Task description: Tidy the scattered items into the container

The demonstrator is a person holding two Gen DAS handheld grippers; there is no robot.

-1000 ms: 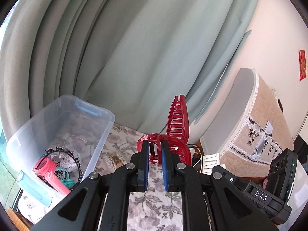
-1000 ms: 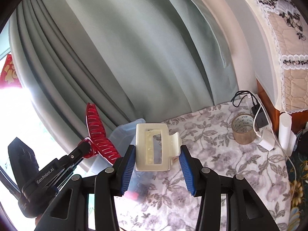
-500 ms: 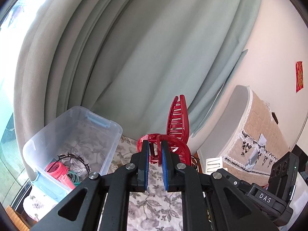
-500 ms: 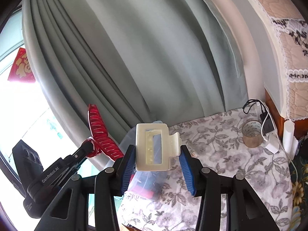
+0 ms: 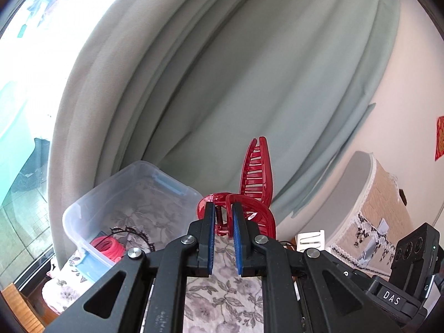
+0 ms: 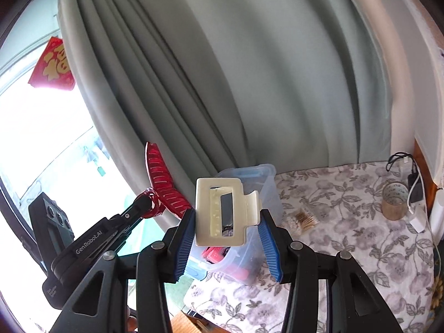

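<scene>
My left gripper (image 5: 223, 216) is shut on the handle end of a red claw hair clip (image 5: 256, 174), whose toothed end sticks up. The clear plastic container (image 5: 83, 211) sits low and left of it, with a pink coil (image 5: 108, 248) and a black headband (image 5: 130, 231) inside. In the right wrist view my right gripper (image 6: 226, 223) is shut on a cream rectangular hair clip (image 6: 211, 211), held in the air above the container (image 6: 267, 191). The left gripper with the red clip (image 6: 161, 177) shows at the left there.
A floral cloth covers the table (image 6: 347, 236). On it lie a straw-coloured tuft (image 6: 304, 216), a tape roll (image 6: 394, 201) and a white charger with cables (image 6: 415, 216). Grey-green curtains (image 5: 222, 83) hang behind; a covered appliance (image 5: 369, 202) stands at right.
Both grippers have moved left, each keeping its clip. The container now lies under the cream clip in the right wrist view, and sits nearer the centre in the left wrist view.
</scene>
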